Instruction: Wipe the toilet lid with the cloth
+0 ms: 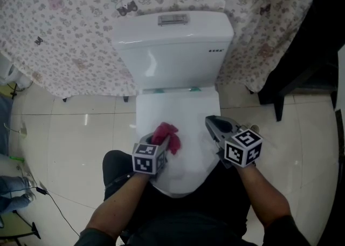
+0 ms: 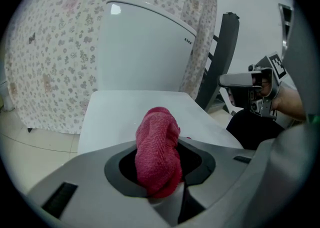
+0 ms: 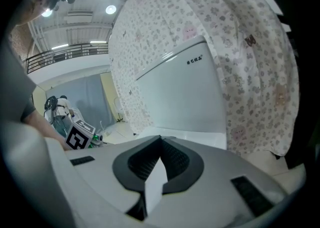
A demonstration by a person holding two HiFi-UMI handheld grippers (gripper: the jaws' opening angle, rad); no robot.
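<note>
- The left gripper (image 1: 160,147) had its jaws squeezed tight on the pink cloth (image 1: 167,134) — the cloth stuck out past the tips.
- The cloth sat on the front left part of the white toilet lid (image 1: 178,107) and seemed to touch it.
- The right gripper (image 1: 214,125) was closed and held nothing — it hung over the lid's right edge.

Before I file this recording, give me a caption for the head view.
Left tool holds a pink cloth over the closed toilet lid; right tool, shut and empty, hovers alongside.
</note>
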